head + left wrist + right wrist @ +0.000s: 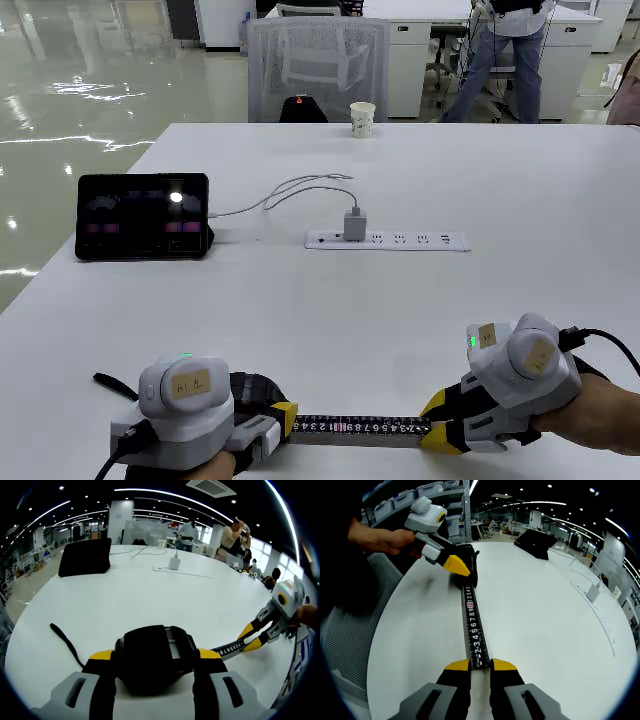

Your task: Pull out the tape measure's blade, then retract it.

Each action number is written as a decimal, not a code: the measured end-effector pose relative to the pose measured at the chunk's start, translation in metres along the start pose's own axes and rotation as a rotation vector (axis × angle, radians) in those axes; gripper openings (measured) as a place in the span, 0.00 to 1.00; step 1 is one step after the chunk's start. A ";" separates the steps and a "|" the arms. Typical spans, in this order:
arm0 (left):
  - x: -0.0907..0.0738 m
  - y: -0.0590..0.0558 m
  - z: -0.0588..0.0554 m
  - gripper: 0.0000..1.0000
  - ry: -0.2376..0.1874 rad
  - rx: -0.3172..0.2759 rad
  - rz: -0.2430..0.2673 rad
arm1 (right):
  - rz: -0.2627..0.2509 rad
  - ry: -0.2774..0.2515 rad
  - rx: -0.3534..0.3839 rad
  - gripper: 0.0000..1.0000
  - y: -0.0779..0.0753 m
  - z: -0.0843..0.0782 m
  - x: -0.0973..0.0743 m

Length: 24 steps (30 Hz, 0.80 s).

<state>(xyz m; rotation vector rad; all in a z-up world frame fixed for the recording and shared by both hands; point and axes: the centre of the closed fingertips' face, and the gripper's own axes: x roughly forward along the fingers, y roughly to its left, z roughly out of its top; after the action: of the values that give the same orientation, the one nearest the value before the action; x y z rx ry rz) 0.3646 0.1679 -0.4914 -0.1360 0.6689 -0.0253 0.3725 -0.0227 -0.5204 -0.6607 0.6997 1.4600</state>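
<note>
Item: tape measure, black case (155, 650), clamped between the yellow-tipped jaws of your left gripper (272, 420), low over the near edge of the white table (400, 310). Blade (471, 615): drawn out in a straight line just above the tabletop, numbers up, running to your right gripper (480, 666), whose jaws are narrowed onto the blade's end. Strap (65, 642): lying loose on the table beside the case. Hazards, as judged: your right pinch catches only the blade's tip, so a slight slackening would likely let the spring snap the blade home and whip the end. Twist either hand and the blade may kink or buckle. Pull further and the smooth case could turn or slide in your left jaws. Feed the blade back slowly rather than dropping it.
</note>
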 end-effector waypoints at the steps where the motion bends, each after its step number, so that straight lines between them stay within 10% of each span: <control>1: 0.000 0.000 0.000 0.57 0.000 0.000 0.000 | 0.001 -0.001 -0.001 0.10 0.000 0.001 0.001; 24: 0.000 0.000 0.001 0.57 0.002 -0.004 -0.005 | 0.007 -0.020 -0.009 0.10 0.003 0.022 0.019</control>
<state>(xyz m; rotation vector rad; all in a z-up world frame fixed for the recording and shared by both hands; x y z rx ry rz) 0.3651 0.1682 -0.4908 -0.1412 0.6708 -0.0285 0.3700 0.0064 -0.5202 -0.6505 0.6809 1.4757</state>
